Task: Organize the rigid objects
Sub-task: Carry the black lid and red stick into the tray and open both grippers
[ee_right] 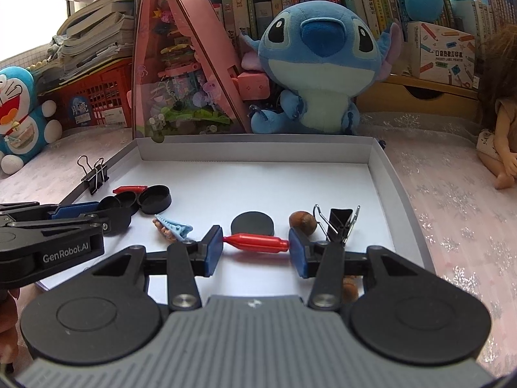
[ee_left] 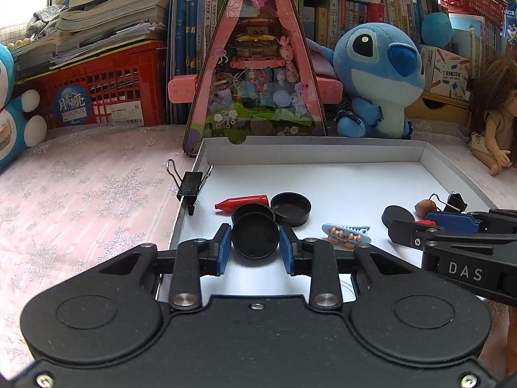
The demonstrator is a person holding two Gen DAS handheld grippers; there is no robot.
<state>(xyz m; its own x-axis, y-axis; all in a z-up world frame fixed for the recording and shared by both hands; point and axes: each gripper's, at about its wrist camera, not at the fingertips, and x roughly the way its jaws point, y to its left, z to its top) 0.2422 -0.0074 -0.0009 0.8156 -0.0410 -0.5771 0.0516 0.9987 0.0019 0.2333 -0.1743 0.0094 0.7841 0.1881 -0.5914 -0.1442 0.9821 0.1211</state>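
A black round cap (ee_left: 255,239) sits between the blue pads of the left gripper (ee_left: 255,242), which close narrowly on its two sides; it rests low over the floor of the white tray (ee_left: 323,174), near the tray's left edge and toward its near edge. Just behind it lie two more black caps (ee_left: 290,208), touching each other, and a red crayon-shaped piece (ee_left: 242,201) lies beside them, closer to the left wall. A black binder clip (ee_left: 190,184) is clamped on the tray's left rim.

In the right wrist view, the right gripper (ee_right: 257,247) holds a second red piece (ee_right: 257,242) lengthwise, one end against each blue pad, near the tray's near edge. Just beyond it lies a flat black disc (ee_right: 252,223). A brown nut (ee_right: 302,221) and another black binder clip (ee_right: 337,223) sit side by side close to the right wall. A light blue hair clip (ee_right: 173,226) lies on the tray floor between the two grippers.

Behind the tray's far edge stand a pink triangular display case (ee_right: 181,74) and a blue plush toy (ee_right: 318,64), on a pale pink cloth (ee_left: 80,187).
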